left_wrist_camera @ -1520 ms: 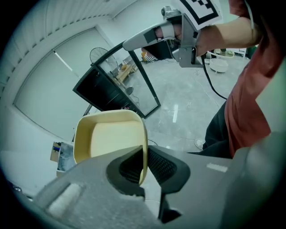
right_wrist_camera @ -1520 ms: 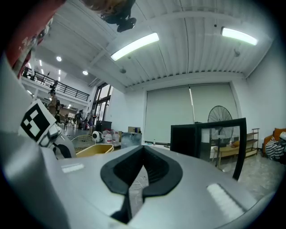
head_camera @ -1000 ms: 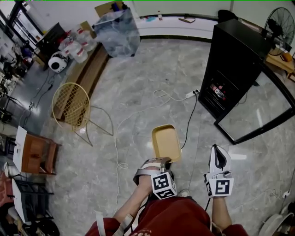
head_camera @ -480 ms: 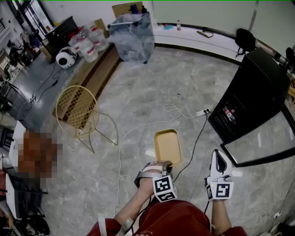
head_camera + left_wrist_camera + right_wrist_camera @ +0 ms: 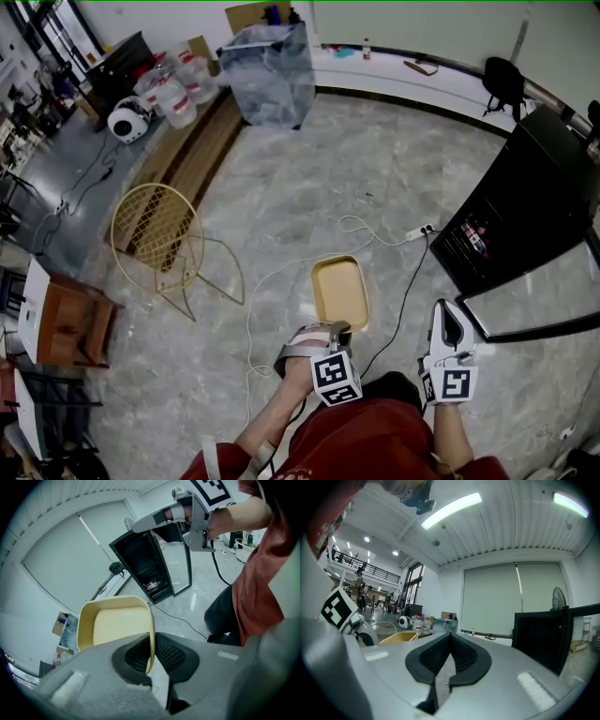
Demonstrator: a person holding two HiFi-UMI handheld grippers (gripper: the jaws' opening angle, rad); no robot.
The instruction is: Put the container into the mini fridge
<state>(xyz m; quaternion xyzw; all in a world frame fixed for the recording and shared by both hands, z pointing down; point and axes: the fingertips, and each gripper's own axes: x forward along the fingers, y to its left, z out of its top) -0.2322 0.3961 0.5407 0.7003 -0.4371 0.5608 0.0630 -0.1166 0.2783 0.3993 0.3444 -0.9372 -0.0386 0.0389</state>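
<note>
container (image 5: 339, 292) rim between left gripper (image 5: 338, 329) fingers (image 5: 176, 651), fridge (image 5: 525, 206) apart

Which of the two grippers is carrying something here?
The left gripper: its jaws pinch the rim of the yellow container. The right gripper has its jaws together with nothing between them.

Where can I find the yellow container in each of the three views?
Head view: container just below the centre, in front of the left tongs.
Left gripper view: left of centre, rim pinched by the tongs.
Right gripper view: lower left, only its rim shows.
Shared landmark: the black fridge.
</note>
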